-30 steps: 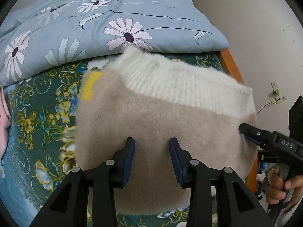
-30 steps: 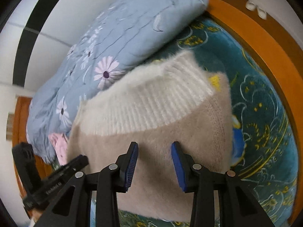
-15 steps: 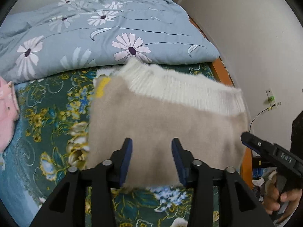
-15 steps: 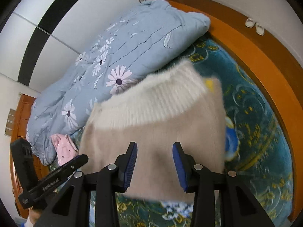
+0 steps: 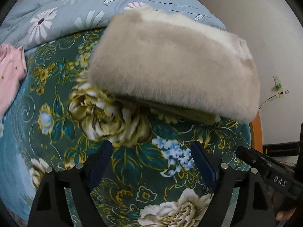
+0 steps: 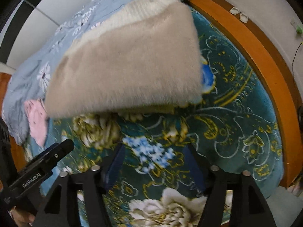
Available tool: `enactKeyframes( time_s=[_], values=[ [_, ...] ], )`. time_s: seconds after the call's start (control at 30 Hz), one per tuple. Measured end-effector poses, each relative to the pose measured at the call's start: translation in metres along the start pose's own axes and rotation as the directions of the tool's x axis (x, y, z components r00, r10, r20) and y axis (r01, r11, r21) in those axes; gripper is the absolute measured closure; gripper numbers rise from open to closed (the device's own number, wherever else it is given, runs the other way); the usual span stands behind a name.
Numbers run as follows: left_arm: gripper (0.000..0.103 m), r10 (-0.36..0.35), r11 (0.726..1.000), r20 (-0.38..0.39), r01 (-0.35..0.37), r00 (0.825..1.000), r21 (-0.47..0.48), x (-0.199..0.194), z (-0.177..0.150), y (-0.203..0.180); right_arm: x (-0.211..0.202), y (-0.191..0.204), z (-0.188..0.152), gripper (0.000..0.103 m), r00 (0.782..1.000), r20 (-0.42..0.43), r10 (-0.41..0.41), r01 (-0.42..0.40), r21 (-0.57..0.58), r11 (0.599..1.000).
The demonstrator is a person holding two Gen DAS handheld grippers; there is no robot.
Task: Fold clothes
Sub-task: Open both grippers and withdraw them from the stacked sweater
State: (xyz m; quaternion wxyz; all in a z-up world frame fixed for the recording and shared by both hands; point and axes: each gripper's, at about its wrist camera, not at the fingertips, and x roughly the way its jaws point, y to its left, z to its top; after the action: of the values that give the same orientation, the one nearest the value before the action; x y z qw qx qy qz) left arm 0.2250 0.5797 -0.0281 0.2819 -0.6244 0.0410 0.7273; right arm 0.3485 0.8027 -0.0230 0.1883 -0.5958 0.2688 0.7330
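Note:
A folded beige fluffy sweater with a white ribbed band lies on the green floral bedspread, blurred by motion. It sits ahead of both grippers, apart from them. My left gripper hovers over the bedspread, its jaws opening with only bedspread showing between the blue pads. My right gripper is likewise opening and holds nothing; the sweater lies beyond it. Each gripper shows in the other's view: the right one at the lower right, the left one at the lower left.
A blue daisy quilt is piled behind the sweater. A pink garment lies at the left. The orange wooden bed frame runs along the right, with a wall socket and cable past it.
Both grippers let go of the sweater and drew back from it, their jaws spreading wide. The sweater now lies farther ahead on the bedspread.

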Motion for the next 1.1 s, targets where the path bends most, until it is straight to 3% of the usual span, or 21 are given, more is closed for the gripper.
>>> enactKeyframes(
  time_s=[0.2, 0.3, 0.47, 0.73, 1.1],
  values=[
    [0.017, 0.045, 0.999, 0.025, -0.045, 0.999, 0.029, 0.0, -0.014, -0.021, -0.006, -0.004, -0.006, 0.015, 0.999, 0.036, -0.022, 0.023, -0.021, 1.0],
    [0.017, 0.089, 0.996, 0.025, -0.09, 0.996, 0.028, 0.003, -0.017, -0.035, -0.006, -0.009, -0.008, 0.0, 0.999, 0.05, -0.013, 0.016, -0.045, 0.999],
    [0.017, 0.185, 0.983, 0.025, -0.185, 0.982, -0.023, 0.014, -0.023, -0.055, 0.002, -0.025, -0.005, 0.0, 0.999, 0.039, 0.019, -0.015, -0.11, 0.994],
    [0.017, 0.337, 0.933, -0.026, -0.338, 0.941, -0.122, 0.028, -0.04, -0.09, 0.007, -0.054, 0.008, 0.0, 0.996, 0.026, 0.082, -0.074, -0.23, 0.97],
    [0.017, 0.435, 0.874, -0.038, -0.432, 0.9, -0.225, 0.032, -0.046, -0.107, 0.013, -0.058, 0.027, 0.0, 0.991, 0.022, 0.135, -0.117, -0.385, 0.915]
  ],
)
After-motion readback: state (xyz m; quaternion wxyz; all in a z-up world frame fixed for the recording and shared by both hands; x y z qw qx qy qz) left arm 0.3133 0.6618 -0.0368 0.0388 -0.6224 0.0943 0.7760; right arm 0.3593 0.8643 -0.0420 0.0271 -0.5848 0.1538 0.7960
